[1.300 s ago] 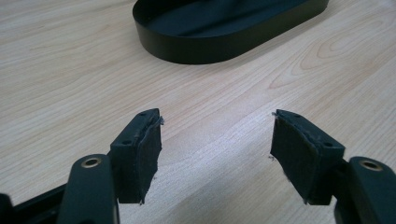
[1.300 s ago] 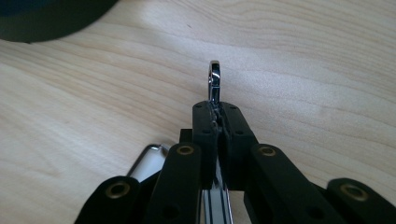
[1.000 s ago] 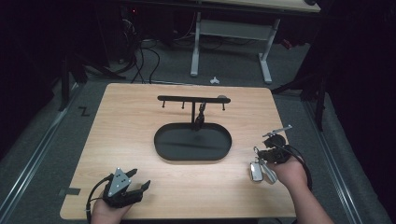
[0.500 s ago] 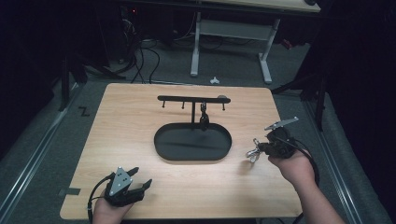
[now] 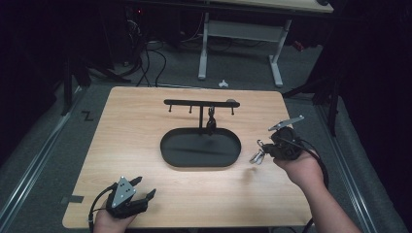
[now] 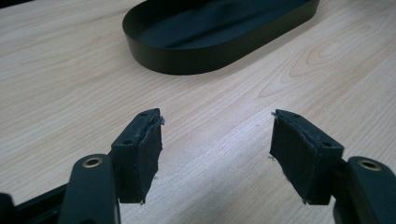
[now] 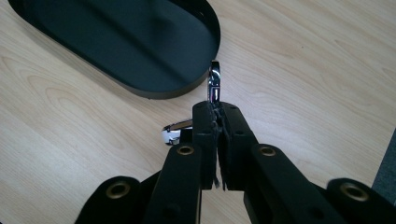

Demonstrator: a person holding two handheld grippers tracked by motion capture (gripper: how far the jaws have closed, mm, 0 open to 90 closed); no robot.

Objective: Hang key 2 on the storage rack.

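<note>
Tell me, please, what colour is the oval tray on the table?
Black, matte; the oval tray shows best in the high view.

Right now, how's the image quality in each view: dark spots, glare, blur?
High view: table lit, surroundings nearly black, soft. Left gripper view: even light, jaws sharp, tray slightly soft. Right gripper view: glare on the metal clip, tray interior too dark for detail.

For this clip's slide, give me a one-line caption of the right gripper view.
Right gripper shut on a shiny metal clip, held above the wooden table beside the black oval tray.
</note>
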